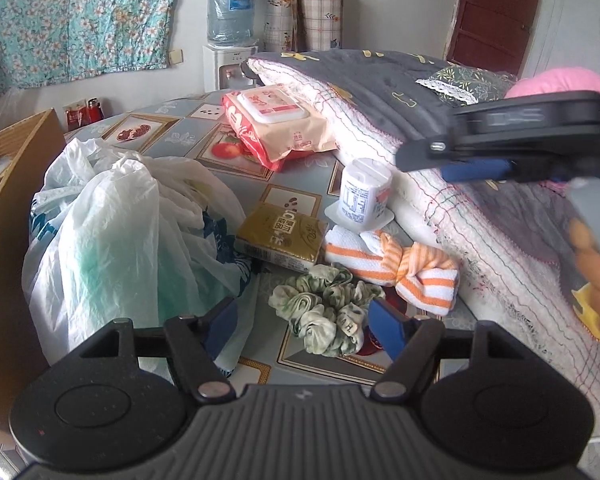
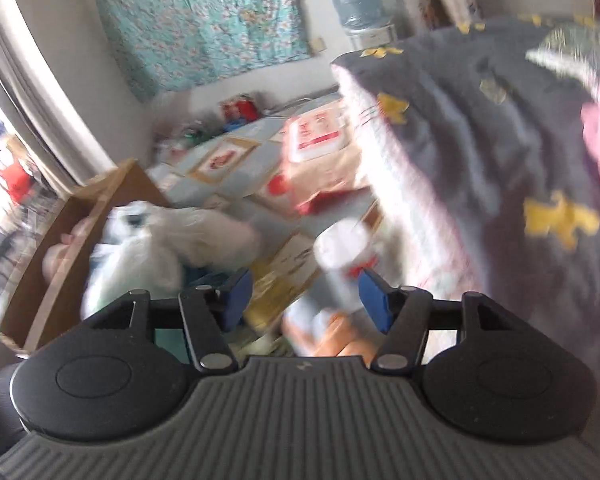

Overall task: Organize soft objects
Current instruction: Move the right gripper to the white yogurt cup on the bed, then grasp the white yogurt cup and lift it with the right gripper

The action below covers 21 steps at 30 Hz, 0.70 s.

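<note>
My left claw [image 1: 304,326] stands spread and empty, just above the green-and-white ruffled fabric scrunchie [image 1: 327,312] on the patterned tabletop [image 1: 296,194]. Touching the scrunchie on its far right lies the orange-and-white striped knotted cloth [image 1: 396,266], against the edge of the grey quilted blanket with yellow patches [image 1: 384,88]. Both small pieces look light, limp and squashy; they should fold under any squeeze and cannot break. I judge the scrunchie best pinched across one thick ruffle, and the cloth at its tight knot, where the bulk gives something firm to bite. My right claw [image 2: 306,300], blurred, is also spread, holding nothing.
</note>
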### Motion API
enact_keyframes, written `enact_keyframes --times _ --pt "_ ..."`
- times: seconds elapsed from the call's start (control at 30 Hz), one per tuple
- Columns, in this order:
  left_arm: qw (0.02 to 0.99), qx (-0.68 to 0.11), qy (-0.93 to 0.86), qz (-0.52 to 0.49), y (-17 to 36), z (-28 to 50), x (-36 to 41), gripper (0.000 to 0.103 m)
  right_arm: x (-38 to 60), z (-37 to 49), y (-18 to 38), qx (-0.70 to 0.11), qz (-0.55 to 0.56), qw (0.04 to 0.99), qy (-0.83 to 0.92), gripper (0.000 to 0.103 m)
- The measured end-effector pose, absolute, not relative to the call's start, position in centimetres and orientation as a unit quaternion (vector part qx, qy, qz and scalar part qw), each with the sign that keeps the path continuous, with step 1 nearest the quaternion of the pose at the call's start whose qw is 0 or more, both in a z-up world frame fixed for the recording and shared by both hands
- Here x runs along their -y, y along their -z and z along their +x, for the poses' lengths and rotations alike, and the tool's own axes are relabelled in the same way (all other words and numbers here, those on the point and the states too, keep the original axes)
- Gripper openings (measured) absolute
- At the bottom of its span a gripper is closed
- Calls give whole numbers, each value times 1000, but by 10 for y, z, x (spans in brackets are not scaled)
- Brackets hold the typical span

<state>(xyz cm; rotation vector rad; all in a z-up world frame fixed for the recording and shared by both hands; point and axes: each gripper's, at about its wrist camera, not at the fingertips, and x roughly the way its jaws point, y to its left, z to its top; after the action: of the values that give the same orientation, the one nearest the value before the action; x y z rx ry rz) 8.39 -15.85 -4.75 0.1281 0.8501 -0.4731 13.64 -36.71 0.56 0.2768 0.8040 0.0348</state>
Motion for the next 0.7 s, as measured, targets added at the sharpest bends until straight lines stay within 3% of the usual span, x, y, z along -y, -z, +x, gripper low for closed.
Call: enact_keyframes --times 0.23,0.33,0.7 --pt "885 -406 223 52 47 86 145 73 361 187 42 -436 80 896 6 59" --pt "885 -409 219 49 49 90 141 73 361 191 49 -433 87 897 10 50" --pt "891 -395 220 43 40 86 143 73 423 166 23 -387 306 869 -30 46"
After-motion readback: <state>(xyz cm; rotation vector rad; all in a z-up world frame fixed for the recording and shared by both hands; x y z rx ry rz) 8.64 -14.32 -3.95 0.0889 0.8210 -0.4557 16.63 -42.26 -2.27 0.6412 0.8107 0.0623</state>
